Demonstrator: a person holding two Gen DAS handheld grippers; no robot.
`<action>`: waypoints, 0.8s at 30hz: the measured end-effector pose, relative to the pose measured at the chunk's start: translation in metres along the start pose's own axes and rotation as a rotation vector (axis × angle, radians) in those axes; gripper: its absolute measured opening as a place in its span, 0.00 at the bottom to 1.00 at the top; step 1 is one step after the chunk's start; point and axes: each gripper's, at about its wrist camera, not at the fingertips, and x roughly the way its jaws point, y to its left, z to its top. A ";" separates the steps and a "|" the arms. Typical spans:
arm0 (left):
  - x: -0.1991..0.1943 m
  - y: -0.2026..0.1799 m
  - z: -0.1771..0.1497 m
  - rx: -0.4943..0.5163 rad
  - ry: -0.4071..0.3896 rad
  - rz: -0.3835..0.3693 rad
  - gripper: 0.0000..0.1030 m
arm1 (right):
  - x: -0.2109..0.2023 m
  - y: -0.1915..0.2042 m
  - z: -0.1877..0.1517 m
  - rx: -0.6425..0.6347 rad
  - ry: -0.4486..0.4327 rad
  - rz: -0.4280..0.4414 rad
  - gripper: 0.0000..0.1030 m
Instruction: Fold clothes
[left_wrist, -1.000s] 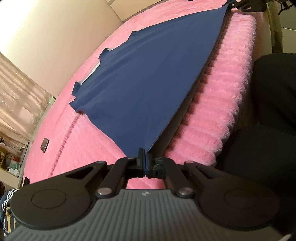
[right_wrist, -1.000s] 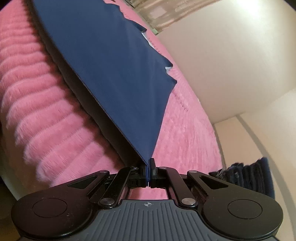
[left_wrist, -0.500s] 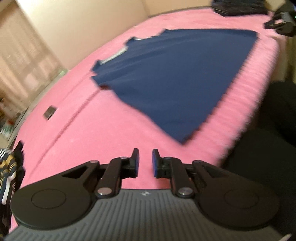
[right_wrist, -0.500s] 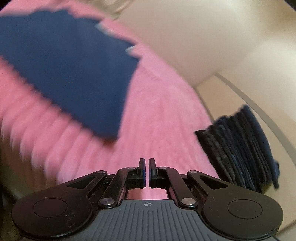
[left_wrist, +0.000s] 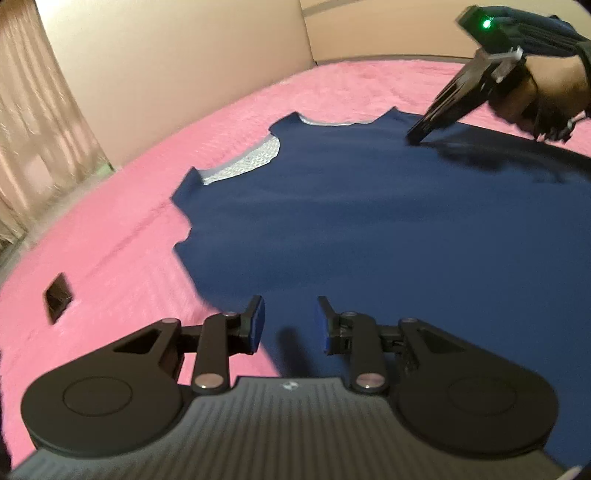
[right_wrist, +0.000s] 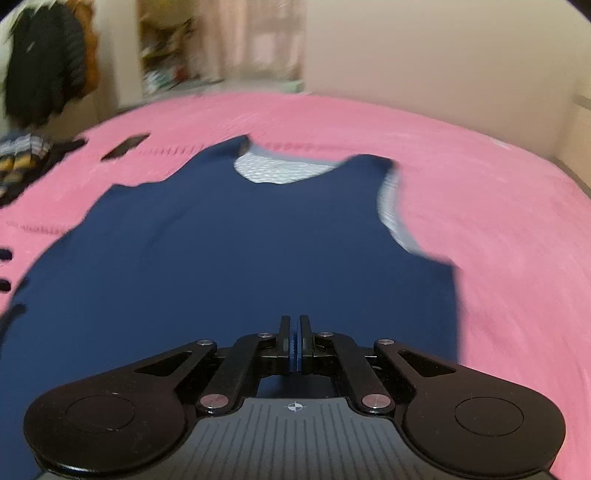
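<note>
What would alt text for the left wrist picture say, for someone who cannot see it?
A dark blue sleeveless top lies flat on a pink bedspread. The left tongs, jaws opening and empty, hover over its near edge. At upper right, a hand aims the right tongs at the top's shoulder.
</note>
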 end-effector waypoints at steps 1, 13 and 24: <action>0.013 0.004 0.008 -0.003 0.017 -0.011 0.24 | 0.018 -0.002 0.011 -0.042 0.024 0.011 0.00; 0.100 0.048 0.056 -0.090 0.194 -0.121 0.24 | -0.006 -0.118 0.028 -0.034 0.263 -0.206 0.01; 0.109 0.057 0.112 -0.142 0.176 -0.203 0.25 | 0.005 -0.102 0.086 0.017 0.254 0.045 0.72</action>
